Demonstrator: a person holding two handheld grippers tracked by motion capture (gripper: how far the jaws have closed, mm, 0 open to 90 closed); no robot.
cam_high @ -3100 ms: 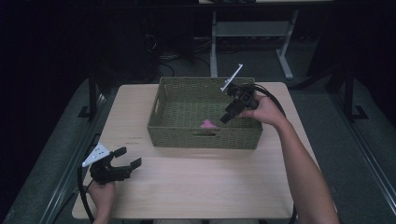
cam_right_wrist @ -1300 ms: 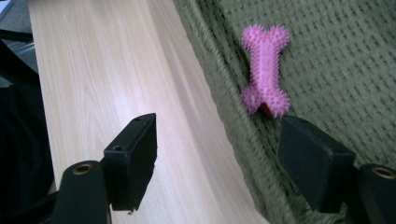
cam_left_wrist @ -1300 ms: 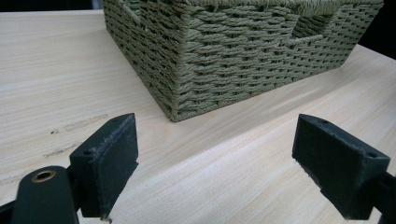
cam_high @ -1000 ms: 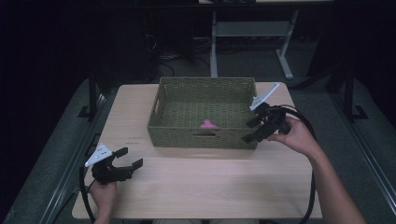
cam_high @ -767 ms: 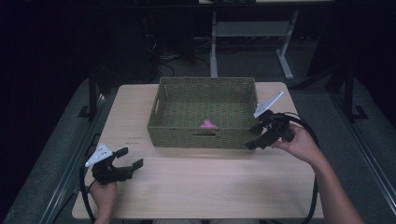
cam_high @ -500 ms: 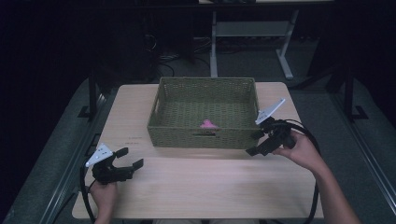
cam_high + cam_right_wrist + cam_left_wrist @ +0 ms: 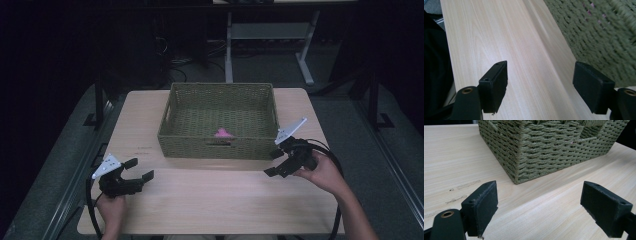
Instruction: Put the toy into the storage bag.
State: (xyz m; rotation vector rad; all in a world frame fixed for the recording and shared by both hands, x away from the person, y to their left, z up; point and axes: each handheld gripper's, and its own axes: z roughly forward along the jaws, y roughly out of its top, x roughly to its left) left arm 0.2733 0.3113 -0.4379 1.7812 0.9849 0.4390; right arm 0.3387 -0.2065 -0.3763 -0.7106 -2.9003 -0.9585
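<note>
A green woven basket [image 7: 170,131] stands at the middle back of the wooden table [image 7: 215,195]. Inside it, near the front wall, lies a small pink object [image 7: 222,133]. My left gripper [image 7: 138,171] rests low at the table's front left, open and empty, facing the basket's near corner [image 7: 516,173]. My right gripper [image 7: 274,162] hovers just off the basket's front right corner, open with nothing between its jaws. In the right gripper view the basket's wall [image 7: 604,40] runs along the right, with bare table between the jaws.
A dark floor surrounds the table, with a metal desk frame [image 7: 230,45] behind it. Black cables trail from both grippers, the right one looping [image 7: 335,160] over the table's right edge. Faint scuff marks [image 7: 466,185] sit on the wood near the left gripper.
My right gripper has come out of the basket and moved down and right to the table beside its front right corner. The pink object stayed in the basket. The left gripper has not moved.
</note>
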